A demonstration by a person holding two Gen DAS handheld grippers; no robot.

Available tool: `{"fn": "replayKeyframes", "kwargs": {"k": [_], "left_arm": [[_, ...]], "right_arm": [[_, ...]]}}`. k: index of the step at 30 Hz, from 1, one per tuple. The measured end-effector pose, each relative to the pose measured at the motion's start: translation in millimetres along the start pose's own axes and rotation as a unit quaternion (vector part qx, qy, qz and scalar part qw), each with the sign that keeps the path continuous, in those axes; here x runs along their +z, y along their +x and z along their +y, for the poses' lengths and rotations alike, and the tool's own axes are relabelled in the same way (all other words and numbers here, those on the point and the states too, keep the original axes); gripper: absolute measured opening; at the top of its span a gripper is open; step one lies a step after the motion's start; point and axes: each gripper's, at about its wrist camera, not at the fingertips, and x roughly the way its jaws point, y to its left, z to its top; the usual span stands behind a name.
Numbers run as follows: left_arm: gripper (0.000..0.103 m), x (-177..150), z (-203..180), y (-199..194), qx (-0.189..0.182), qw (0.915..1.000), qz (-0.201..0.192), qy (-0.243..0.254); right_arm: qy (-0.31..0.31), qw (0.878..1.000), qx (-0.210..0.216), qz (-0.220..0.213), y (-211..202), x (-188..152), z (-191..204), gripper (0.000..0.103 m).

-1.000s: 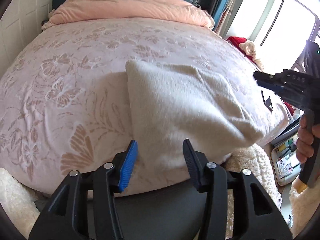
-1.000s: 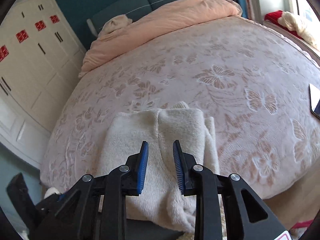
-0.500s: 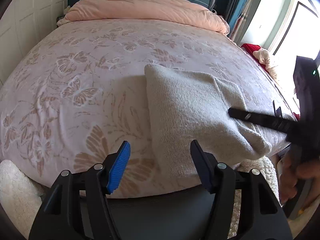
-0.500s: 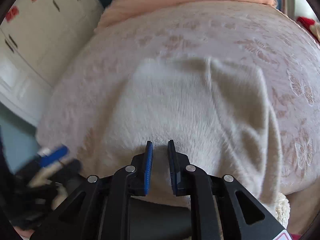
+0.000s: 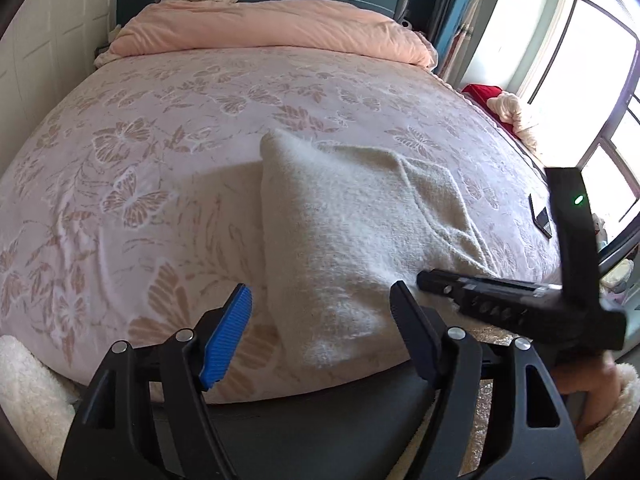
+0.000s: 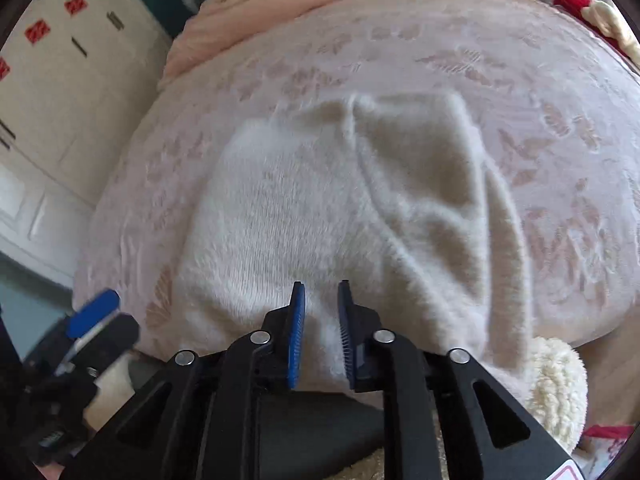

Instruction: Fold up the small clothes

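Observation:
A cream fuzzy garment lies folded on the pink butterfly bedspread, its near edge hanging over the front of the bed. My left gripper hovers just in front of that edge, its jaws opening wide with nothing pinched. My right gripper is low over the garment at its near hem. Its jaws are opening from a narrow gap in which cloth shows, but the pads are not pressing it. In the left wrist view the right gripper reaches in over the garment's right corner.
A peach duvet is bunched at the head of the bed. A dark phone lies near the bed's right edge. White wardrobe doors stand to the left, and a fluffy cream rug lies below the bed's front.
My right gripper came down and in from the right onto the garment's near edge, its jaws narrowing and then parting a little. The left jaws spread wider.

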Motion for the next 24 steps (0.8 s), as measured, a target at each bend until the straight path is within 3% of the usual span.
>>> {"fn": "replayKeyframes", "kwargs": {"k": [1, 2, 3, 5, 8, 10, 11, 14, 17, 18, 20, 21, 24], "left_arm": [[0.072, 1.5, -2.9, 0.7, 0.001, 1.0, -0.004, 0.006], [0.072, 2.9, -4.6, 2.7, -0.002, 0.9999, -0.006, 0.009], [0.072, 4.2, -6.4, 7.0, -0.006, 0.9999, -0.004, 0.009], [0.072, 7.0, -10.5, 18.3, -0.01, 0.9999, 0.006, 0.007], [0.072, 8.9, -18.2, 33.7, -0.014, 0.9998, 0.012, 0.009], [0.072, 8.4, -22.0, 44.3, -0.005, 0.9996, 0.025, 0.015], [0.072, 8.0, -22.8, 48.2, -0.001, 0.9994, 0.03, 0.014], [0.072, 7.0, -23.0, 53.1, -0.001, 0.999, 0.044, -0.001], [0.072, 6.8, -28.6, 52.4, 0.007, 0.9991, 0.04, 0.012], [0.073, 6.2, -30.7, 52.7, 0.011, 0.9991, 0.038, 0.017], [0.074, 4.7, -33.0, 57.1, 0.018, 0.9988, 0.04, 0.023], [0.074, 3.8, -32.8, 60.5, 0.022, 0.9985, 0.043, 0.023], [0.076, 1.0, -34.1, 67.4, 0.042, 0.9974, 0.047, 0.035]], "right_arm": [[0.009, 1.0, -0.008, -0.016, -8.3, 5.2, -8.5, 0.033], [0.018, 0.999, -0.023, -0.022, -10.4, 9.9, -17.9, 0.046], [0.028, 0.999, -0.042, -0.021, -7.6, 13.4, -29.1, 0.05], [0.054, 0.996, -0.067, 0.005, 7.5, 14.9, -50.8, 0.05], [0.104, 0.994, -0.029, 0.035, 29.6, 6.0, -71.1, 0.051], [0.093, 0.995, -0.02, 0.03, 31.5, 3.8, -68.7, 0.038], [0.086, 0.996, -0.005, 0.03, 29.6, 6.1, -66.6, 0.014], [0.094, 0.994, 0.042, -0.024, -7.1, 19.6, -64.6, 0.011], [0.086, 0.993, 0.045, -0.071, -33.1, 30.2, -69.8, 0.009], [0.084, 0.994, 0.035, -0.062, -25.2, 29.7, -76.6, 0.008], [0.071, 0.997, -0.02, 0.007, 22.2, 24.9, -93.4, 0.009], [0.075, 0.996, -0.024, 0.034, 42.2, 16.1, -100.8, 0.009], [0.098, 0.995, -0.002, 0.006, 21.9, 18.3, -96.8, 0.01]]}}
